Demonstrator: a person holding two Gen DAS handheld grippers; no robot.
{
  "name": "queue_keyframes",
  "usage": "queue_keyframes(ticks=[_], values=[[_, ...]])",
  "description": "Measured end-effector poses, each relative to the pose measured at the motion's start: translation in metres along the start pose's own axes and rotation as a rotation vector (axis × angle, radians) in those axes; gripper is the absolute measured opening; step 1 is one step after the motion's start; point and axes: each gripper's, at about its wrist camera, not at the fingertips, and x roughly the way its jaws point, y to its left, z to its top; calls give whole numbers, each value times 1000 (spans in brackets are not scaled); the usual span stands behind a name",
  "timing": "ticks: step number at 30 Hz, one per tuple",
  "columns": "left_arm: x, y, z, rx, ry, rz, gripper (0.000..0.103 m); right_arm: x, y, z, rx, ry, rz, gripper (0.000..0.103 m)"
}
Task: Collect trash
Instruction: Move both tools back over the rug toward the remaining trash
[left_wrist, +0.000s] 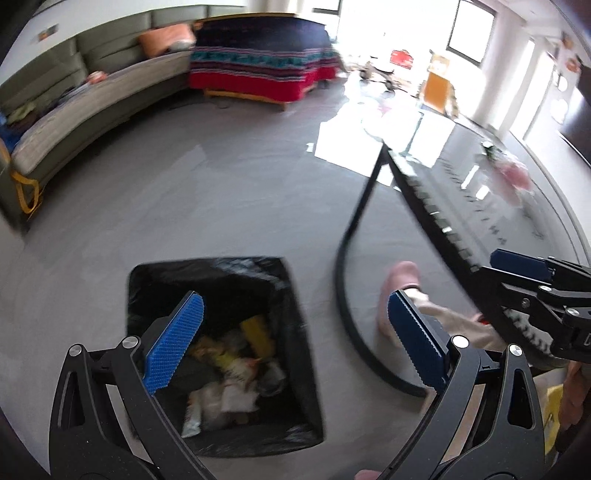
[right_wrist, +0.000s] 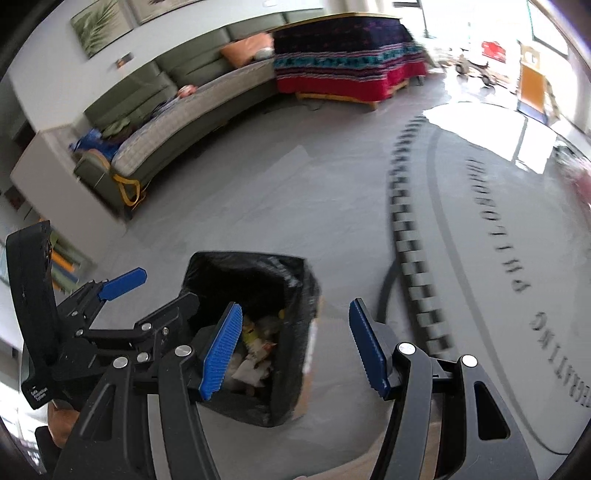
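Left gripper (left_wrist: 295, 347): angled down over trash bin (left_wrist: 221, 354) — jaws wide, holding nothing.
Right gripper (right_wrist: 295, 347): angled down, jaws apart, holding nothing — bin just below-left.

Left hand-held gripper (left_wrist: 295, 325) and right hand-held gripper (right_wrist: 295, 343): both angled downward, jaws apparently apart, empty.

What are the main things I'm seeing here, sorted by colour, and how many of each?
Black: 2, the lined trash bin and the glossy table
Blue-padded: 2, the left gripper and the right gripper, both open and empty
Green: 1, the sofa
Orange: 1, the cushion
Red-striped: 1, the blanket-draped bed
Pink: 1, a slipper
Total: 8
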Motion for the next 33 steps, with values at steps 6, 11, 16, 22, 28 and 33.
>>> queue_keyframes(ticks=[6, 11, 16, 22, 28, 33], values=[[19, -61, 33, 93, 9, -68, 97, -22, -62, 12, 79, -45, -67, 62], [37, -111, 55, 170, 23, -112, 97, -36, -116, 19, 150, -64, -119, 62], [49, -156, 75, 232, 31, -157, 97, -47, -160, 25, 208, -80, -164, 62], [73, -210, 99, 297, 43, -203, 97, -56, -213, 35, 272, -95, -207, 62], [102, -256, 129, 354, 57, -233, 97, -59, -271, 49, 324, -100, -265, 62], [128, -294, 157, 389, 69, -261, 97, -63, -327, 72, 366, -125, -342, 65]])
